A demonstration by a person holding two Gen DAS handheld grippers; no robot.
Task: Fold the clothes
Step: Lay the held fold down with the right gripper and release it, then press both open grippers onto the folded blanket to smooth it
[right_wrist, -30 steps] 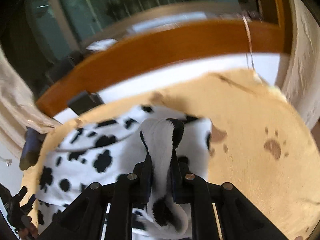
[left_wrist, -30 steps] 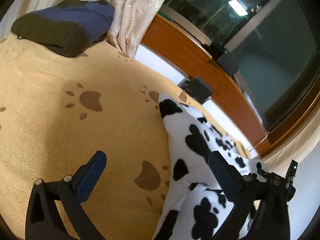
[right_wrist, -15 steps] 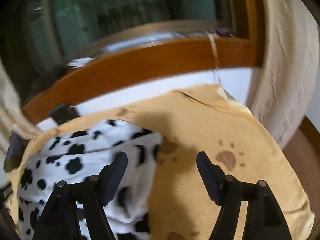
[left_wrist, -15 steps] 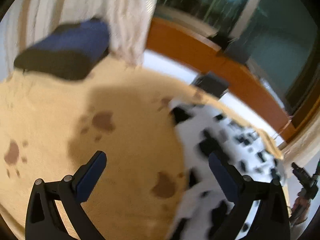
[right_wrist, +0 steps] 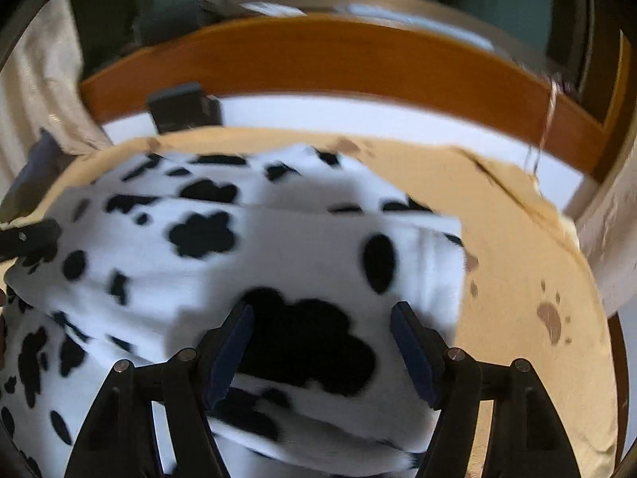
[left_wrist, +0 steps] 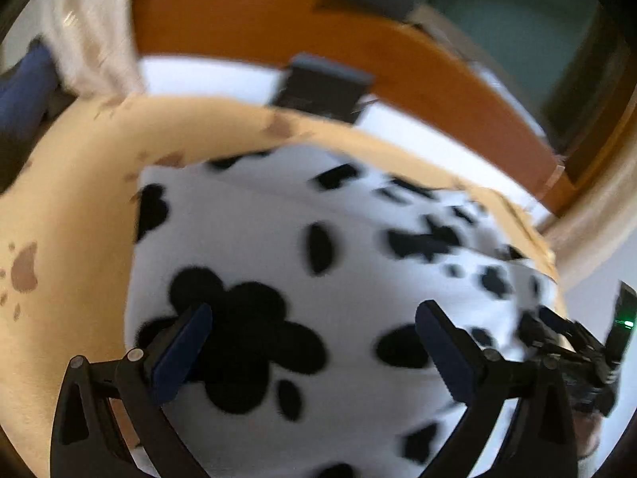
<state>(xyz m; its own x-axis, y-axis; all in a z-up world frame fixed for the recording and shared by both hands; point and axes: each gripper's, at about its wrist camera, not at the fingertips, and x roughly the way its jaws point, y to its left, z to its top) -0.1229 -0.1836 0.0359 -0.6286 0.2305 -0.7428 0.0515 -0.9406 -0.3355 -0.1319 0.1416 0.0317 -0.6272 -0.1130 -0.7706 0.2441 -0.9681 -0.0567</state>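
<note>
A white fleece garment with black cow spots [left_wrist: 318,279] lies folded on a tan blanket with brown paw prints [left_wrist: 71,207]. My left gripper [left_wrist: 314,330] is open and empty, its jaws spread wide just above the garment. The garment also shows in the right wrist view [right_wrist: 278,263], with a folded layer on top and its right edge near the middle of the blanket [right_wrist: 517,279]. My right gripper [right_wrist: 322,334] is open and empty over the garment's near part. The other gripper shows at the right edge of the left wrist view [left_wrist: 573,354].
A wooden ledge [left_wrist: 358,44] and a white wall strip run behind the blanket, with a dark window above. A small dark box [left_wrist: 318,87] stands at the blanket's far edge. A cream curtain [left_wrist: 91,40] and a folded blue and black item [left_wrist: 24,91] are at far left.
My right gripper has let go of the garment fold and opened. Both grippers have swung over the garment, which now lies folded over itself.
</note>
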